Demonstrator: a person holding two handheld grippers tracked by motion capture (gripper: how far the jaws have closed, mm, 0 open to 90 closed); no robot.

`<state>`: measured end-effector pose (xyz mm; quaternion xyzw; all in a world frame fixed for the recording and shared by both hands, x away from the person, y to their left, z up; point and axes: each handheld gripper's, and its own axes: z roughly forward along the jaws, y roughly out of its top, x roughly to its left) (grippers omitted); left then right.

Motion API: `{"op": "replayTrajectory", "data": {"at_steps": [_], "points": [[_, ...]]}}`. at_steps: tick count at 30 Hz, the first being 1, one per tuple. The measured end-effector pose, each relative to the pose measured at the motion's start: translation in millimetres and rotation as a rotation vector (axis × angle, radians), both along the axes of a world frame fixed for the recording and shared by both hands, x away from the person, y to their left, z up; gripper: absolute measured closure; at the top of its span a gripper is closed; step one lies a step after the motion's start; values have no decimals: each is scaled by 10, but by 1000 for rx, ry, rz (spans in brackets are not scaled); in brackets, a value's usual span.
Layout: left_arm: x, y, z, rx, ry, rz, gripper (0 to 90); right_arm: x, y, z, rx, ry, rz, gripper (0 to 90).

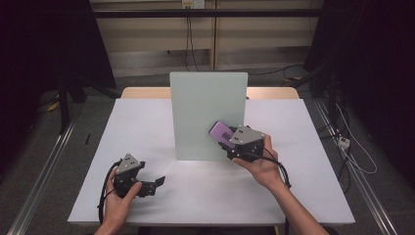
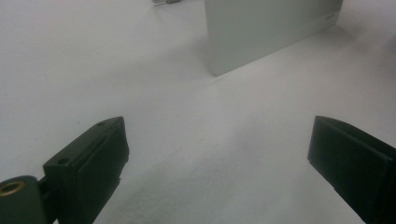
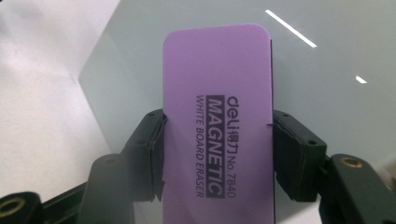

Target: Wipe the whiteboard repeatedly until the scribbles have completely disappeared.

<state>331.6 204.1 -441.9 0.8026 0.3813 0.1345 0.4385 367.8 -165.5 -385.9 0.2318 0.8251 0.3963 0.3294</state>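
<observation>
A pale green-grey whiteboard [image 1: 205, 112] stands upright in the middle of the white table [image 1: 147, 127]. My right gripper [image 1: 226, 138] is shut on a purple magnetic whiteboard eraser [image 1: 221, 131], held against the board's lower right part. In the right gripper view the eraser [image 3: 219, 126] sits between both black jaws, its printed face toward the camera and the board [image 3: 327, 60] behind it. My left gripper [image 1: 157, 181] rests low over the table at the front left, open with nothing between its jaws. The left gripper view has the board's lower corner [image 2: 261, 32] ahead.
The table's wooden far edge [image 1: 142, 92] shows behind the board. Cables [image 1: 352, 152] run across the floor to the right of the table, and metal rails [image 1: 39, 176] flank it. Bare white tabletop lies left of the board and along the front.
</observation>
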Motion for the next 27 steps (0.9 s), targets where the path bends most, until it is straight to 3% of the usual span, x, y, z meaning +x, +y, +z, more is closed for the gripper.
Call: {"op": "replayTrajectory", "data": {"at_steps": [8, 27], "points": [[9, -11, -4, -6, -1, -4, 50, -25, -90, -11, 21, 11, -16, 420], [21, 20, -15, -21, 10, 1, 50, -105, -151, 48, 107, 60, 14, 421]]}}
